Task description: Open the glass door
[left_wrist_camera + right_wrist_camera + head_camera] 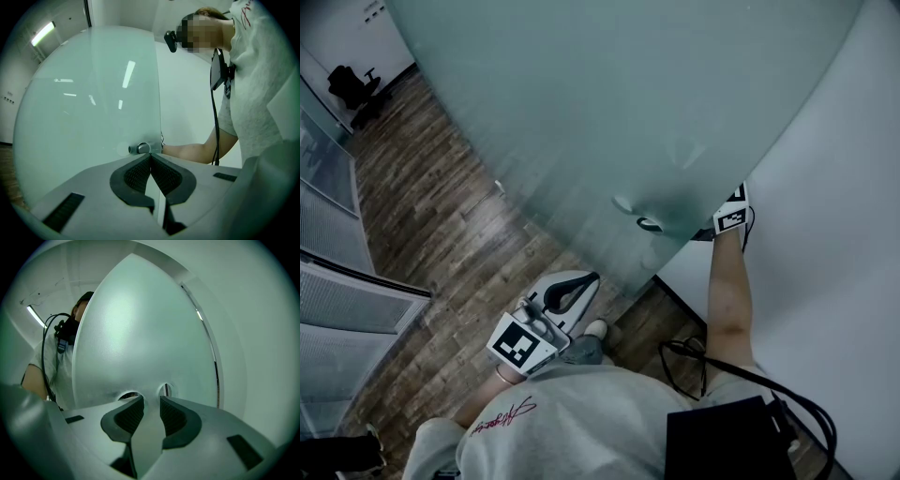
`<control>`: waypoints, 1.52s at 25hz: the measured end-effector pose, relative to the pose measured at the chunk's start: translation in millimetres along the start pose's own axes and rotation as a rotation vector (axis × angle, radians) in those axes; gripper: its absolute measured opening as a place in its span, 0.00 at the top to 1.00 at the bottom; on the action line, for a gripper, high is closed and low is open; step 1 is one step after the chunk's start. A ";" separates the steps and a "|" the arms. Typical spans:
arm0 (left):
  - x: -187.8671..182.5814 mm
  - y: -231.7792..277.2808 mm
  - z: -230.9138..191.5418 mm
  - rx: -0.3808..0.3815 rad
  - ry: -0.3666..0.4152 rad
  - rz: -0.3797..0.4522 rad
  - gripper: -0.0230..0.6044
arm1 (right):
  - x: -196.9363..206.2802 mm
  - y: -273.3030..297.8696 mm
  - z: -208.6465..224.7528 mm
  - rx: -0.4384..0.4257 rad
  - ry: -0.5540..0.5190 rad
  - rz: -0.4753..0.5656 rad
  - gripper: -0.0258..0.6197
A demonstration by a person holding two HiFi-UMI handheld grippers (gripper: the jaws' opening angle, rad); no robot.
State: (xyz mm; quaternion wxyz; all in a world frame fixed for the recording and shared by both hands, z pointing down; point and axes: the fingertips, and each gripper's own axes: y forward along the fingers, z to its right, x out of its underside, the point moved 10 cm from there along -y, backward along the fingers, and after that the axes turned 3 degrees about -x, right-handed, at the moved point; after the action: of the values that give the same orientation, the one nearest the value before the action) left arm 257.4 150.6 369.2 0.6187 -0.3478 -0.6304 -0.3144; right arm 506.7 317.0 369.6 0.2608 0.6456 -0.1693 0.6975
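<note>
The frosted glass door (581, 112) stands swung out in front of me, its free edge next to the white wall. A metal knob (140, 148) sits near that edge, and a dark ring (649, 224) marks it in the head view. My right arm reaches round the door's edge; only the marker cube (731, 218) shows, the jaws are behind the glass. In the right gripper view the right gripper (151, 401) faces the door (140, 333) with its jaws apart and nothing pinched. Two round fittings (165, 390) show just past its tips. The left gripper (592, 278) hangs low, shut and empty.
A white wall (844, 234) runs along the right, close to the door's edge. Wood floor (441, 216) lies below. Glass partitions (337, 281) stand at the left and a black office chair (352, 89) at the far back. A black cable (703, 366) hangs at my chest.
</note>
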 end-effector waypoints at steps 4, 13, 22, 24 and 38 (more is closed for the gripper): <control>-2.8 6.7 7.1 0.022 -0.001 0.017 0.94 | -4.4 -1.4 -3.6 0.039 0.004 -0.009 0.78; 4.1 2.6 15.2 0.040 -0.004 -0.019 0.94 | -7.1 -23.1 1.3 0.066 0.026 -0.039 0.80; -8.8 13.1 16.3 0.058 0.014 0.033 0.94 | -5.4 -43.1 -43.9 0.328 -0.100 0.042 0.91; -7.5 12.6 20.0 0.065 0.008 0.026 0.94 | -6.0 -46.3 -63.0 0.370 -0.111 0.043 0.91; -23.6 12.1 47.0 0.035 -0.006 0.100 0.94 | -7.0 -32.0 -176.4 0.500 -0.139 0.071 0.92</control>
State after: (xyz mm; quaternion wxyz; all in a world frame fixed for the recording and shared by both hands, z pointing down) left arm 240.8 195.0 343.5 0.6376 -0.3688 -0.6197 -0.2710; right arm 382.3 442.9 340.3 0.0564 0.7299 -0.0319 0.6805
